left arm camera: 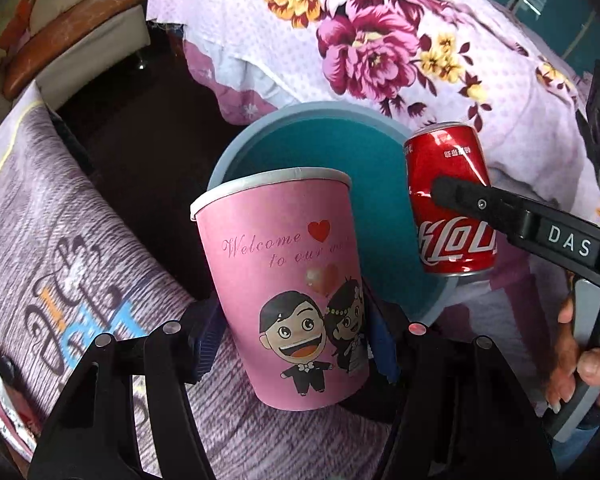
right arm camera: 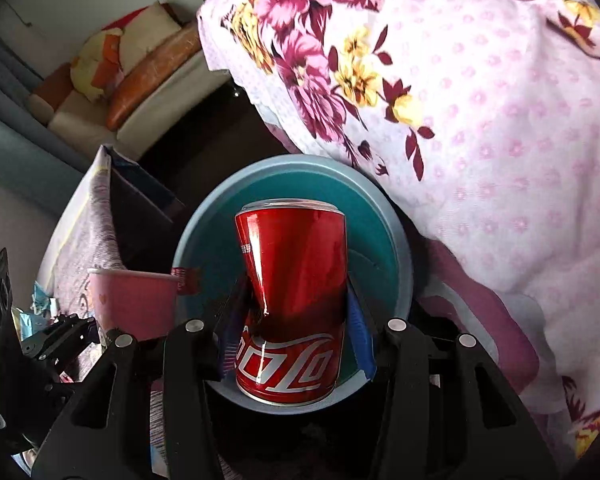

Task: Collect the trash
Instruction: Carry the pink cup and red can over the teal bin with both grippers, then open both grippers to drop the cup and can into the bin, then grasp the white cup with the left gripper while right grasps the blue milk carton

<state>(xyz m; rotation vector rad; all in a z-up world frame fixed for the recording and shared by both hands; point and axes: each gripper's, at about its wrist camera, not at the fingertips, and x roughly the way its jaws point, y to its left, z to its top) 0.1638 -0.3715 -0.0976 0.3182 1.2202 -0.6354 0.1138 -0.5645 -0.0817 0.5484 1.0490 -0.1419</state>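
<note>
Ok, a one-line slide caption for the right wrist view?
Right gripper holds a dented red cola can above the teal bin.

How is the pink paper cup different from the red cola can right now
The pink paper cup is smooth and undented; the red cola can is creased and dented at its middle. The cup shows cartoon figures and "Welcome" script; the can bears a white logo. The cup sits in the left gripper, the can in the right gripper. Both are clamped near the teal bin.
</note>
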